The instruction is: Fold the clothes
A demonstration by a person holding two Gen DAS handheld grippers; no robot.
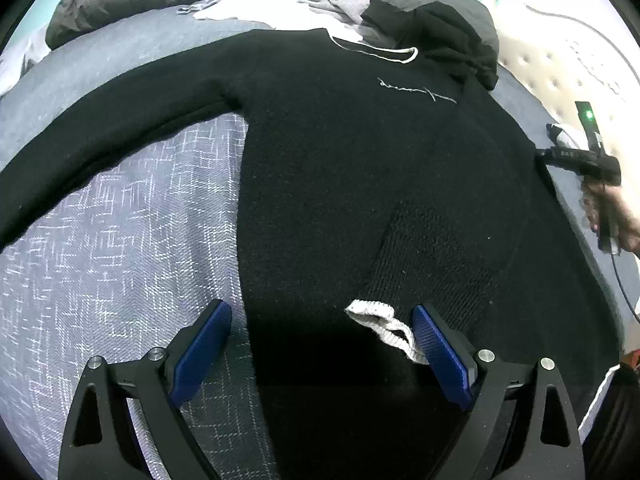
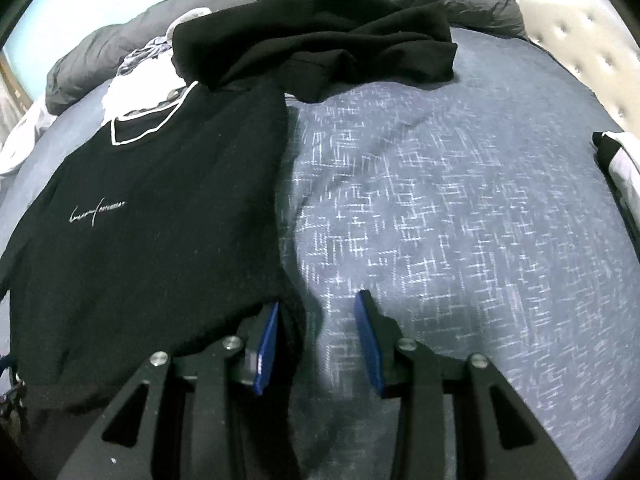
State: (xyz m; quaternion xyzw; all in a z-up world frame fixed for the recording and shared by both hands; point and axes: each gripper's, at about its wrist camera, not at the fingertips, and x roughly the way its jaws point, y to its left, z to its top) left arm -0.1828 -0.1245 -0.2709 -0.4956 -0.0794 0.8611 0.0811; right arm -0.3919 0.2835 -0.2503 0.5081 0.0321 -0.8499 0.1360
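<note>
Left wrist: black sweater (image 1: 340, 168) flat between released fingers (image 1: 208, 344); right fingers (image 2: 372, 340) parted, sweater's edge between.

The black sweater (image 1: 340, 168) looks matt, nubbly knit; the bedspread (image 2: 460, 220) is coarse woven cloth.
</note>
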